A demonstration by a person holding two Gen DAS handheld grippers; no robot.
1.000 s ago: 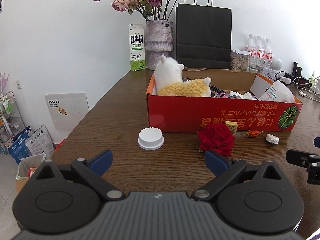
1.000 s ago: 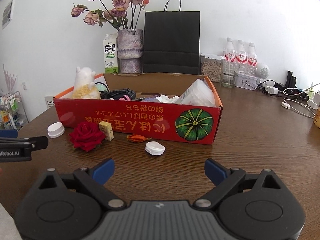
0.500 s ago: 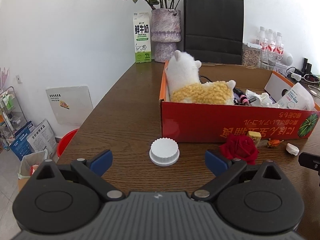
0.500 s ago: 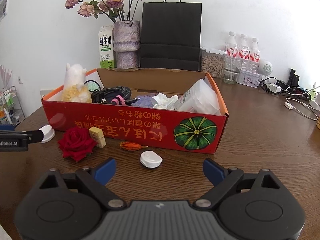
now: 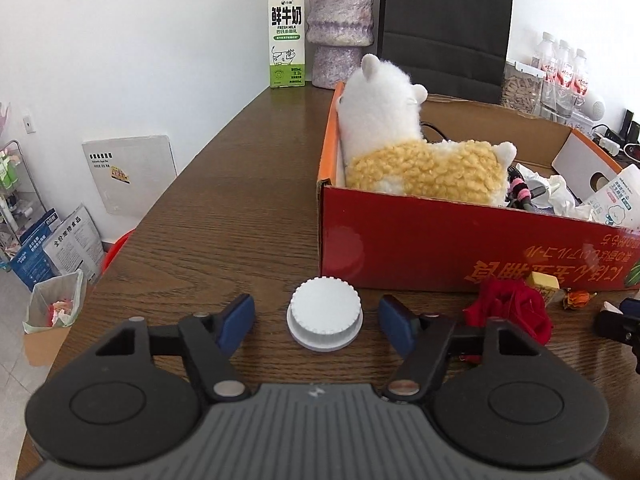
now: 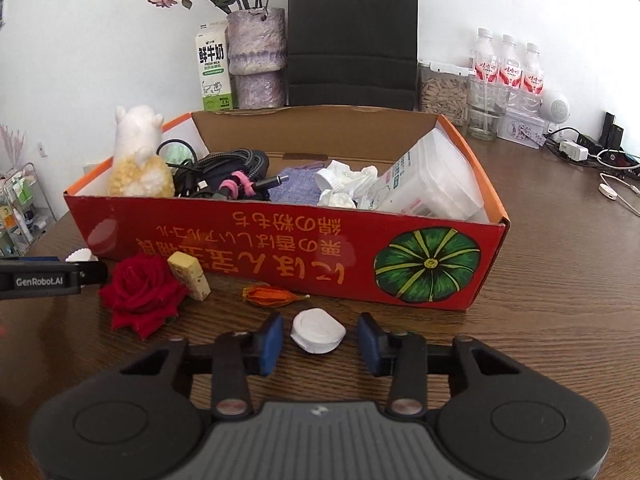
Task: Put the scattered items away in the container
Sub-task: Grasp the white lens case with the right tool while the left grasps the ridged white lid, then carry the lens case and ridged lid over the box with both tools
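Note:
A red cardboard box [image 6: 280, 248] [image 5: 420, 240] holds a plush alpaca [image 5: 408, 148], cables, tissues and a plastic pack. In front of it on the wooden table lie a white ribbed lid [image 5: 325, 312], a red rose [image 6: 142, 292] [image 5: 512, 312], a small yellow block [image 6: 189, 275], an orange dried bud [image 6: 272, 295] and a small white case [image 6: 317, 330]. My left gripper [image 5: 316, 322] straddles the white lid, its jaws closing, with gaps still at both pads. My right gripper [image 6: 320, 344] straddles the small white case, its jaws closing, pads not touching it.
Behind the box stand a milk carton [image 5: 286, 36], a vase of dried roses [image 6: 256, 60], a black paper bag [image 6: 352, 36], a jar and water bottles [image 6: 508, 68]. Chargers and cables [image 6: 592, 156] lie at the far right. The table's left edge drops to floor clutter [image 5: 56, 248].
Both grippers moved forward toward the box and narrowed from wide open. The white lid now sits between the left pads, the small white case between the right pads.

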